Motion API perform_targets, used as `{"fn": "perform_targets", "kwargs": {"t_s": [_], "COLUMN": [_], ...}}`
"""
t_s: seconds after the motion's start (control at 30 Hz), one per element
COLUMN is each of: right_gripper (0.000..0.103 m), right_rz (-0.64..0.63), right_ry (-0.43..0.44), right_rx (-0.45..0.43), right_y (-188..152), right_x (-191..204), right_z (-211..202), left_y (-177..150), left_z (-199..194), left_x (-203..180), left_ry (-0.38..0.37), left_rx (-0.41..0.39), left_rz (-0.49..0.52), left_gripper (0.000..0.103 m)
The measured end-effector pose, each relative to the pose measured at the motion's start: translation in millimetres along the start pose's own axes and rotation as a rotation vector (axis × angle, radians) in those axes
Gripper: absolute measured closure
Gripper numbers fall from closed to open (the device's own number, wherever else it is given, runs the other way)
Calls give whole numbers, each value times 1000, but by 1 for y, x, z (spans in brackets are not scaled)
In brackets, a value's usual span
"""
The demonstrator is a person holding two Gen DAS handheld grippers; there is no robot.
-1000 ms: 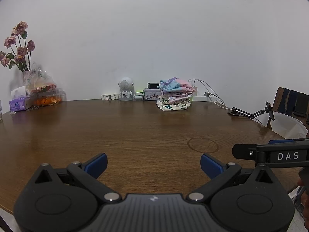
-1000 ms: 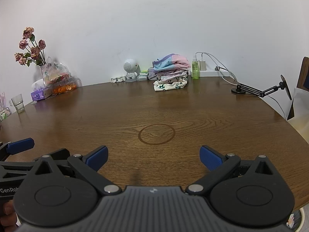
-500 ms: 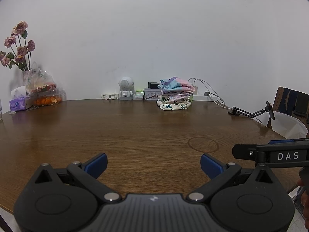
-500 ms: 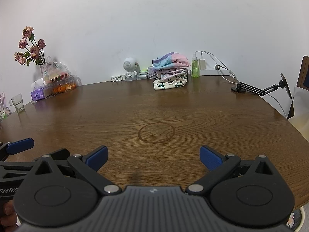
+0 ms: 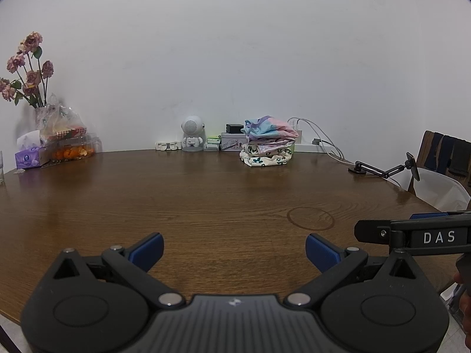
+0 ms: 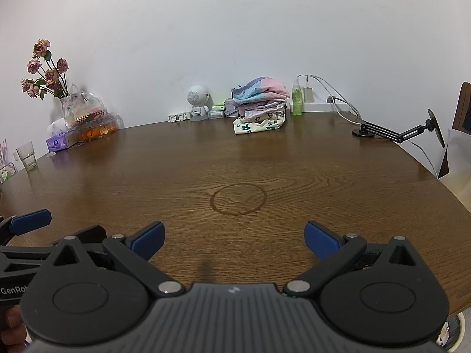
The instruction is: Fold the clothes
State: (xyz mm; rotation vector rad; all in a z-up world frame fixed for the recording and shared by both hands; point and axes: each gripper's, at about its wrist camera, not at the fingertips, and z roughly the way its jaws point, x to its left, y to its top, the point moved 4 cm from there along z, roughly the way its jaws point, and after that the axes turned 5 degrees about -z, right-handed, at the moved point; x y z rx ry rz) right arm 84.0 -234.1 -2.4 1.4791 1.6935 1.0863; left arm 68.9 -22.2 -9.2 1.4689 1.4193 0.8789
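A stack of folded clothes (image 5: 267,145) sits at the far side of the round wooden table (image 5: 206,206), by the wall; the top piece is pink and blue, the bottom one cream with dark flowers. The stack also shows in the right wrist view (image 6: 260,106). My left gripper (image 5: 234,251) is open and empty over the near table edge, far from the stack. My right gripper (image 6: 234,240) is open and empty too, to the right of the left one. The right gripper shows side-on in the left wrist view (image 5: 412,232).
Along the wall stand a vase of pink flowers (image 6: 47,70), a bag of snacks and oranges (image 6: 91,123), a tissue box (image 6: 57,142), a glass (image 6: 26,156), a white robot toy (image 6: 198,100), a green bottle (image 6: 296,97), cables and a black phone-holder arm (image 6: 400,132). A chair (image 5: 444,153) is at right.
Both views shifted very slightly, as if the grippers rose or tilted a little. Both grippers stay open and empty.
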Motion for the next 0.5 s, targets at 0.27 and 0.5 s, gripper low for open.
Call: {"fn": "perform_targets", "kwargs": {"t_s": [0.27,0.5], "right_gripper": [0,0], "right_rz": [0,0], "right_ry": [-1,1], "right_rx": [8,14], "right_y": [-1,-2], "right_x": [0,2], "right_z": [1,3], "left_y": [-1,-1], "left_z": [1,1], "left_x": [1,2], "left_ry": [3,9], "left_rx": [5,13], "left_rz": [-2,-1], "left_gripper": [0,0]}}
